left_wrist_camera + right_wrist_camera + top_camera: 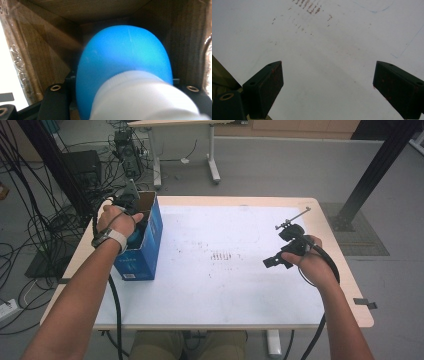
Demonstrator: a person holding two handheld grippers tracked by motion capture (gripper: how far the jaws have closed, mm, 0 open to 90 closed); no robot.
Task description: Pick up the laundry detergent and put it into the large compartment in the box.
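Blue box (145, 247), label print unreadable

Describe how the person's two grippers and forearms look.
Both grippers are black. The right gripper has two flat, blocky jaws with reddish specks on the pads, and a black cable loops off it. The left gripper trails a black cable too. A light wristband sits on the left wrist; forearms are unsleeved.

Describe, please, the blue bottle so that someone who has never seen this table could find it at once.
Start at the white table and find the open blue cardboard box near its left edge. The person's left claw reaches into that box; the bottle is between its jaws. It is smooth and bright blue with a ribbed white cap, set against the box's brown inner walls.
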